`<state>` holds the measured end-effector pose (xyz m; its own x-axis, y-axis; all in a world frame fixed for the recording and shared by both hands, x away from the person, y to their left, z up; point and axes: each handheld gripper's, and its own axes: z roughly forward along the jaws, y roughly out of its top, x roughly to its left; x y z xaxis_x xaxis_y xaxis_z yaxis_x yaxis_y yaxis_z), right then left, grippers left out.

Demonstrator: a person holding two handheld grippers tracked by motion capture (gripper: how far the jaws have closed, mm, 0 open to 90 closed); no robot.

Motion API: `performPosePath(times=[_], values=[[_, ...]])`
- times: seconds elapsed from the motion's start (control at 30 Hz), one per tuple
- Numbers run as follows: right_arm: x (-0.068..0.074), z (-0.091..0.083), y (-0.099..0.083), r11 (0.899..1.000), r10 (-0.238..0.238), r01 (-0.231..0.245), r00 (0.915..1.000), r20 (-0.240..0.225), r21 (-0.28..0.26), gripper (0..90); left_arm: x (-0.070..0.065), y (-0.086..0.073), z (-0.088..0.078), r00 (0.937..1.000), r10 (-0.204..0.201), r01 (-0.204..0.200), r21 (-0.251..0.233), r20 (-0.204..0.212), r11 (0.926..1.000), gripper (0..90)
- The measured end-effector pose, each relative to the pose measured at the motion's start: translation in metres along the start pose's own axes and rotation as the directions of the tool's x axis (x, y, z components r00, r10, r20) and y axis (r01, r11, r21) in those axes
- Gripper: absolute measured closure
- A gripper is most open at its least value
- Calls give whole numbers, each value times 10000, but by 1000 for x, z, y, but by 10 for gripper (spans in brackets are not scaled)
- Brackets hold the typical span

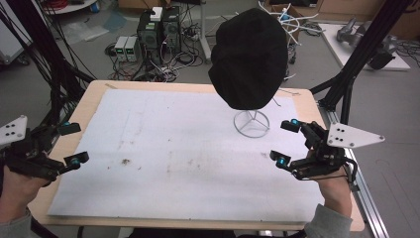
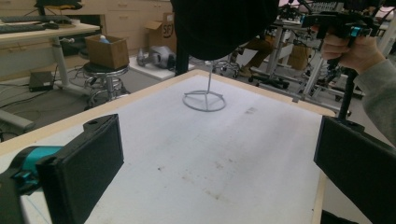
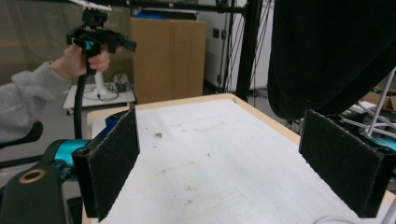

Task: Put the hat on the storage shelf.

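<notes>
- The left gripper [image 1: 71,144] sits at the far left edge of the high view, over the table's left rim, held from below by the person's left hand [image 1: 15,191]. Its jaws stand wide apart with nothing between them.
- In the left gripper view the two black pads [image 2: 88,163] frame bare mat, confirming that the jaws are spread and empty.
- The wooden table [image 1: 81,114] carries a white mat [image 1: 173,148] that covers nearly all of its top; faint brown stains mark the mat around its middle.
- Right of centre, toward the far edge of the mat, a wire stand [image 1: 251,123] rests with its ring base flat on the mat.
- A black hat [image 1: 249,57] sits on top of that stand, raised well clear of the mat and tilted slightly; it touches neither gripper.
- The right gripper [image 1: 286,142] hovers just right of the stand's base, near the table's right edge, gripped by the right hand [image 1: 329,181]. Its jaws are also spread wide, empty, pointing toward the stand.
- In the right gripper view the hat hangs above and just beyond the right pad [image 3: 343,158], with the stand's wires beside it.
</notes>
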<state>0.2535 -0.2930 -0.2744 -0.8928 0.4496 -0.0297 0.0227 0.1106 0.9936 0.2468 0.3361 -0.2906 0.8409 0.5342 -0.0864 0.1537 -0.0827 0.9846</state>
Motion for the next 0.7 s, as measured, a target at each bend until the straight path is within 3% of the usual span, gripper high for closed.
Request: performPosePath(times=[0.07,0.2,0.3,0.4,0.5,0.7], values=[[0,0,-2,9998,210,-210,9994,-270,6,116,0,0,1,10000,47,-47,48,23,10000,17],[-2,2,-4,9976,465,-455,9987,-183,527,116,-1,0,3,10000,32,-33,59,77,10000,18],[-3,1,-6,9959,718,-694,9966,-396,571,116,-3,0,6,9999,91,-93,126,137,9999,18],[-5,-5,-8,9967,761,-754,9968,-233,299,116,-5,0,8,9997,137,-141,198,190,9997,18],[-4,-10,-7,9967,811,-813,9961,-359,-36,116,-7,0,9,9997,155,-160,222,209,9996,18],[-4,-13,-6,9971,732,-739,9968,-319,-204,116,-10,-1,10,9995,165,-175,342,280,9993,18]])
